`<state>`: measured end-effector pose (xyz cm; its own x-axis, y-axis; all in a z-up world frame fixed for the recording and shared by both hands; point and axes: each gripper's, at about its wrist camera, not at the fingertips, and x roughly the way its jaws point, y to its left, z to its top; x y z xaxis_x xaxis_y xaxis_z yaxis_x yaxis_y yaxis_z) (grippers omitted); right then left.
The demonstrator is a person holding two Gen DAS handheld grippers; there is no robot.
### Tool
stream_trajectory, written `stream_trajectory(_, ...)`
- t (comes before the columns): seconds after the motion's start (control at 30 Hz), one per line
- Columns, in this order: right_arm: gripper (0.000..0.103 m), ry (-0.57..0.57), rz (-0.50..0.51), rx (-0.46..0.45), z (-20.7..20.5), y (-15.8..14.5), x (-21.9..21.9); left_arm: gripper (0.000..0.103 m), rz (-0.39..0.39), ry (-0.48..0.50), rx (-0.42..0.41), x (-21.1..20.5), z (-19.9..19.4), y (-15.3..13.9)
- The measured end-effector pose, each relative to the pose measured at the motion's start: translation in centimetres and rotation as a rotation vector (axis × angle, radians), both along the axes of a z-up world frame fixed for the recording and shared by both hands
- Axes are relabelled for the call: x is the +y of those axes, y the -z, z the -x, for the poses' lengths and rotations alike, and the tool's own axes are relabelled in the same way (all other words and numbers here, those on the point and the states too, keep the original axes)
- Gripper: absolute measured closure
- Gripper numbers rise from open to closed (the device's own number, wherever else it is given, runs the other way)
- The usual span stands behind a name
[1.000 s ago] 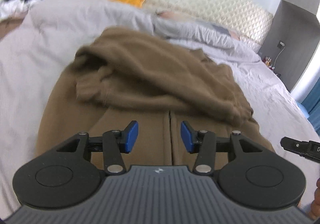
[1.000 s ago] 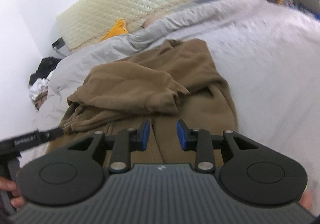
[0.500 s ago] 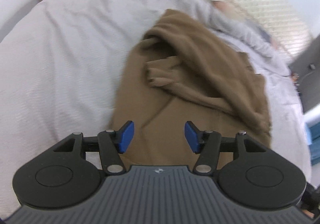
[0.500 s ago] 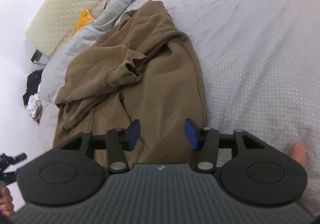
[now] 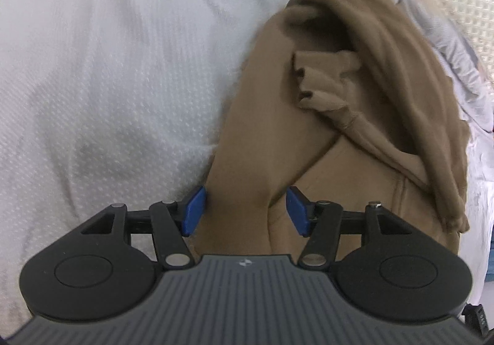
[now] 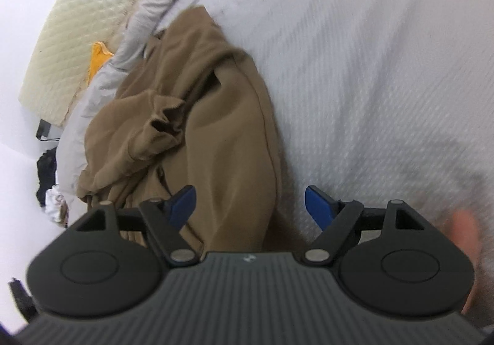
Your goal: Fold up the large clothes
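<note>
Brown garment crumpled on white bedding, left gripper and right gripper both wide apart, empty, no legible writing.

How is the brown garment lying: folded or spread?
Partly folded: the brown garment has its sleeves heaped across the body, bottom half flat on the bedsheet.

Bare bedsheet flanks the brown garment both sides.

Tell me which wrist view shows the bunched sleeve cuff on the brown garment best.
The left wrist view: the sleeve cuff lies unobstructed on the brown garment, its folds readable. The right wrist view shows the same cuff smaller, more blurred and farther off-centre.
</note>
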<state>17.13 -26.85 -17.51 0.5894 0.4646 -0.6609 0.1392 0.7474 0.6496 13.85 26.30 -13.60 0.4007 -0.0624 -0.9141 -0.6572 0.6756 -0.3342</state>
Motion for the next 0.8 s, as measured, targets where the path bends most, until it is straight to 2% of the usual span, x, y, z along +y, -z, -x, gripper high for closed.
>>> stream_trajectory(0.1,0.024,-0.01,-0.027,0.031,-0.9,1.0,0.6,0.04,0.016,-0.019,0.023,0.4,-0.6,1.2)
stream_trajectory(0.23,0.024,-0.036,-0.06,0.042,-1.4,1.7,1.2,0.039,0.125,-0.072,-0.028,1.4,-0.2,2.0)
stream_trajectory(0.33,0.024,-0.054,-0.072,0.054,-1.7,1.9,1.9,0.038,0.163,-0.038,-0.087,1.1,0.1,1.6)
stream_trajectory(0.47,0.023,-0.061,-0.058,0.047,-1.6,1.8,2.3,0.038,0.218,0.022,-0.224,0.5,0.7,0.3)
stream_trajectory(0.57,0.023,-0.05,-0.067,0.046,-1.3,1.8,1.9,0.034,0.334,0.054,-0.323,0.3,1.0,0.1)
stream_trajectory(0.63,0.023,-0.049,-0.064,0.046,-1.3,1.8,1.8,0.034,0.332,0.064,-0.306,0.0,0.7,0.1)
stream_trajectory(0.8,0.024,-0.06,-0.026,0.05,-1.1,2.0,2.0,0.032,0.281,-0.012,-0.112,0.1,-0.1,1.4)
